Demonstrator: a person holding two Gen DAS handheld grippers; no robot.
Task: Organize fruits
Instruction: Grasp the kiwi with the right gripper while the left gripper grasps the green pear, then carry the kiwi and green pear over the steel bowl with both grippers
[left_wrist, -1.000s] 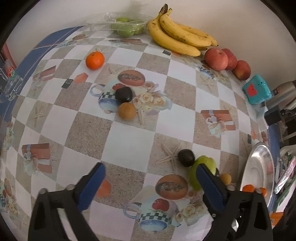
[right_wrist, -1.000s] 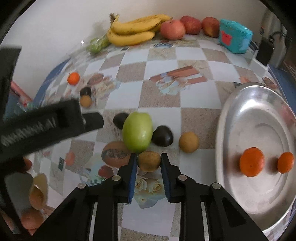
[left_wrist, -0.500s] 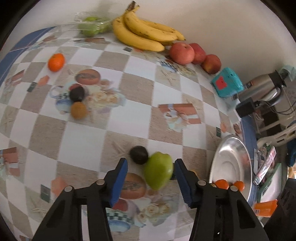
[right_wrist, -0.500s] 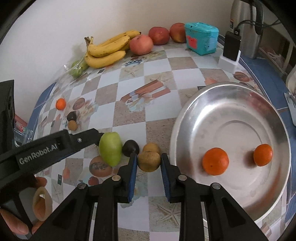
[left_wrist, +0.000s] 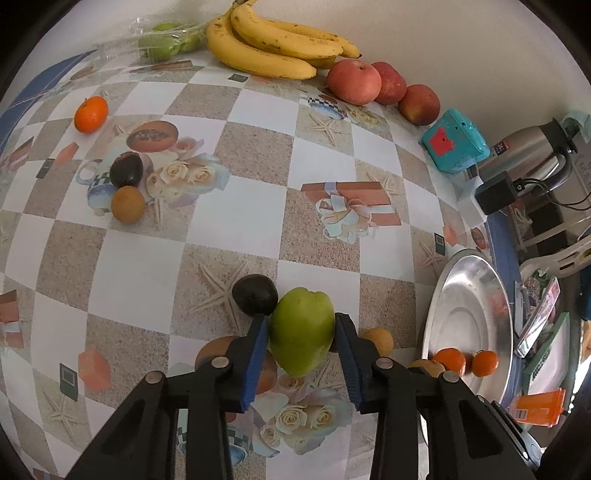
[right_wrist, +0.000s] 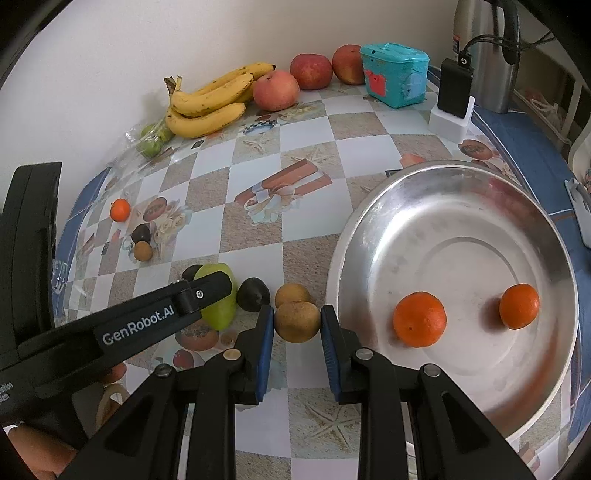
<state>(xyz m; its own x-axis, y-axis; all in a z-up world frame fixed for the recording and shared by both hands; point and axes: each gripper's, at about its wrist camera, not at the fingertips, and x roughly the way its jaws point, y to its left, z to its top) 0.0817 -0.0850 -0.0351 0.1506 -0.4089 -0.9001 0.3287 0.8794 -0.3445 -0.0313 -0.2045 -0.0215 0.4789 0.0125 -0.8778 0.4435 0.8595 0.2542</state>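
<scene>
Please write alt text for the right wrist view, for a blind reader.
The right gripper grips a brown round fruit beside a silver tray holding two oranges. To its left, the left gripper closes around a green mango.

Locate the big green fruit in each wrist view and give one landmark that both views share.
Left wrist: green fruit low centre, between the left gripper fingers.
Right wrist: green fruit left of centre, partly behind the left gripper's finger.
Shared landmark: bananas by the wall.
</scene>
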